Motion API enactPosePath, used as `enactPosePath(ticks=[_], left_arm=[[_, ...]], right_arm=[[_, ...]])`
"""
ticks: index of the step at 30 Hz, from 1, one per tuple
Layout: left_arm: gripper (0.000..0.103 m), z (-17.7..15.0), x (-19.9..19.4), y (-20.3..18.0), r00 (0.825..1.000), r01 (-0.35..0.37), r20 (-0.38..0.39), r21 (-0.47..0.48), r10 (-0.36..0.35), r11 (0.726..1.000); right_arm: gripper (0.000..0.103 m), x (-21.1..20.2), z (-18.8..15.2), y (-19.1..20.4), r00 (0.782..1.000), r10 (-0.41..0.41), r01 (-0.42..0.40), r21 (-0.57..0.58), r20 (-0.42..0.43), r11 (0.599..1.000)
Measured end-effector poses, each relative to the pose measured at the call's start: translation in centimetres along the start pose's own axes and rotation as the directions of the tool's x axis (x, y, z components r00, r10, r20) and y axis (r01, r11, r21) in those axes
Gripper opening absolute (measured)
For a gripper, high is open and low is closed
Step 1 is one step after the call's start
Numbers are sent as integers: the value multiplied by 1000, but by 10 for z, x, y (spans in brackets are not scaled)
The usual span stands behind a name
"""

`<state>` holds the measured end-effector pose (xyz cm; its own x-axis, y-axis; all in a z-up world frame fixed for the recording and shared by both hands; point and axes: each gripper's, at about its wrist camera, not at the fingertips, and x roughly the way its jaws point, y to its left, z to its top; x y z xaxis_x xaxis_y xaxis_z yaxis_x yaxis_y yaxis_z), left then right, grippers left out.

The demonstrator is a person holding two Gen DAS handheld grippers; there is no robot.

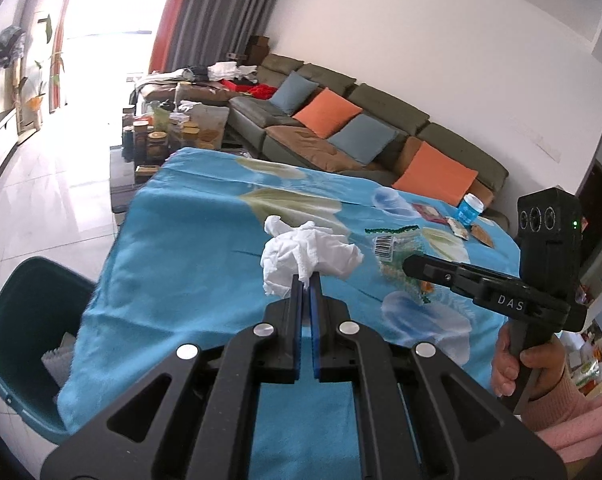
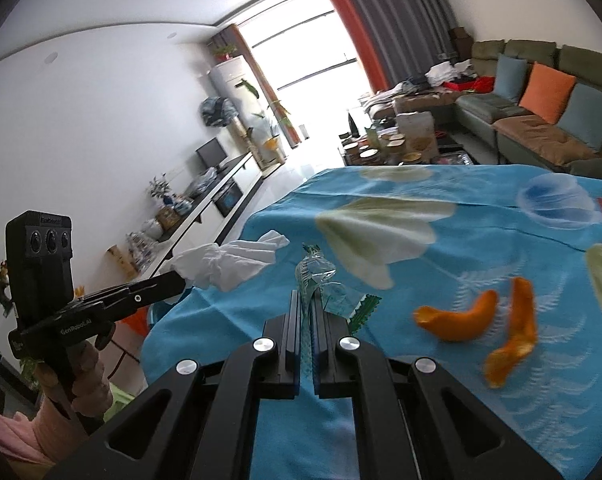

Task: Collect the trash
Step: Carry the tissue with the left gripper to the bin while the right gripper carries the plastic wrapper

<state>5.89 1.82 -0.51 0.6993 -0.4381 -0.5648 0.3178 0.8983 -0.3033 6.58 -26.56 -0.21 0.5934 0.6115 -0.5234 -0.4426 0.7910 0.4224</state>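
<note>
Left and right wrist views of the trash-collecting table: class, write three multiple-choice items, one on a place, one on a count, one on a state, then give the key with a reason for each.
1. Where is the dark green bin?
A. On the sofa
B. On the floor by the table's edge, left in the left wrist view
C. On the tablecloth

2. How many orange peel pieces lie on the blue tablecloth?
A. Two
B. Four
C. None

3. What is the left gripper doing?
A. Open and empty
B. Shut on a blue cup
C. Shut on a crumpled white tissue

Key: 1 B, the bin shows below the cloth's left edge; 2 A, two curved peels lie right of the right gripper, which pinches a clear wrapper; 3 C, the pads pinch the tissue.
</note>
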Motion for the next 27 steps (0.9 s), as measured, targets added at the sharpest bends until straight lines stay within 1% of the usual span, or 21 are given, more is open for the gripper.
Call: enactPosePath(ticks=[15, 27], left_arm=[[4, -17, -36, 29, 995, -96, 29, -56, 98, 994], [4, -21, -51, 39, 990, -133, 41, -81, 137, 988]], right_arm=[[3, 37, 0, 39, 994, 84, -88, -54, -70, 995], [3, 56, 3, 57, 986, 124, -133, -76, -107, 988]])
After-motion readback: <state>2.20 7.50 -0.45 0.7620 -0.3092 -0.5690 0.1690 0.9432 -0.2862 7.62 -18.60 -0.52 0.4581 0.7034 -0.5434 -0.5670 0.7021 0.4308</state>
